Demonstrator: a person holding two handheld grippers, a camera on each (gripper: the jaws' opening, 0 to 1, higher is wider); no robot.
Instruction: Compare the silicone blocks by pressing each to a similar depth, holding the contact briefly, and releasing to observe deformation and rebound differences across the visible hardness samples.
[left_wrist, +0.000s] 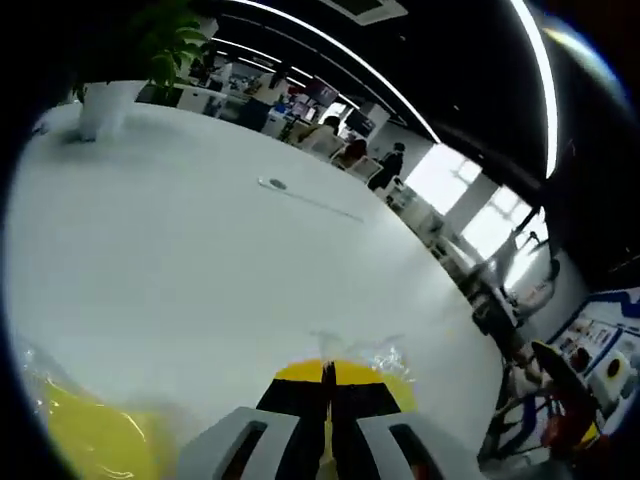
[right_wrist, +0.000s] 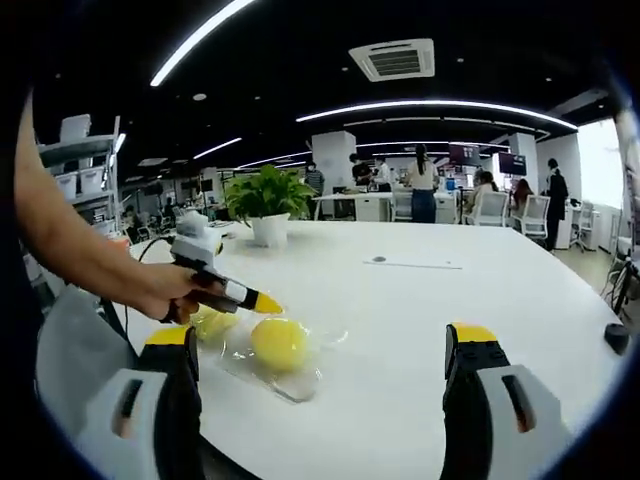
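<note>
Two yellow silicone blocks lie in clear plastic wrap on the white table (right_wrist: 420, 400): a round one (right_wrist: 278, 342) and a paler one (right_wrist: 212, 322) partly behind a hand. The left gripper (right_wrist: 262, 303), held by that hand, points its shut yellow tips just over the round block's far edge; I cannot tell whether they touch it. In the left gripper view its jaws (left_wrist: 327, 375) are closed together over crinkled plastic (left_wrist: 385, 358), and a yellow block (left_wrist: 85, 435) sits at the lower left. My right gripper (right_wrist: 322, 338) stands wide open, short of the blocks.
A potted plant (right_wrist: 268, 203) stands at the table's far side, also seen as a white pot (left_wrist: 105, 108). A small disc with a thin cable (left_wrist: 272, 184) lies mid-table. A dark object (right_wrist: 617, 337) sits by the right edge. People and desks fill the office behind.
</note>
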